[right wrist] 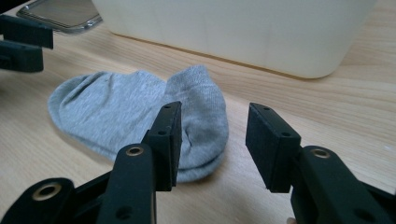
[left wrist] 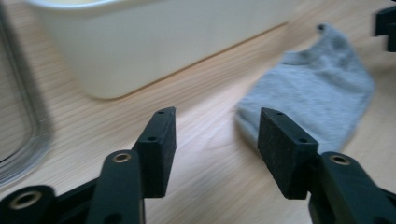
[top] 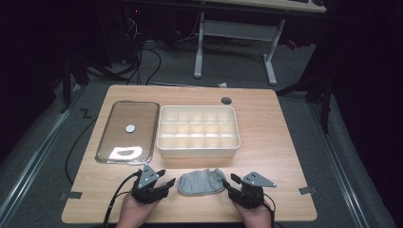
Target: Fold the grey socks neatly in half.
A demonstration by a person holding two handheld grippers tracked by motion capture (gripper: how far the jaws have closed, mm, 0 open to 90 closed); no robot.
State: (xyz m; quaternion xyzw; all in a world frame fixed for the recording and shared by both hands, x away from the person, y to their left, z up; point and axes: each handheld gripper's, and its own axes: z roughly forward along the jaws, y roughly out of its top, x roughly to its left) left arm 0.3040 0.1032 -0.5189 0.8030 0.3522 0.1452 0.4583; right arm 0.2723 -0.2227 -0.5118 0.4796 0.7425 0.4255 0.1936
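Your sock (top: 202,182) lies crosswise between both wide-open tools, left tool (top: 164,181) by one end, right tool (top: 230,183) just beside the other.

**Grey sock lying flat in front of the divided box**

A grey sock (top: 201,182) lies crumpled and flat on the wooden worktop (top: 280,156), near its front edge. Just behind it stands a cream box (top: 198,131) with rounded corners, open on top and split into 2 rows of small compartments. To the box's left a clear lid (top: 127,131) lies flat.
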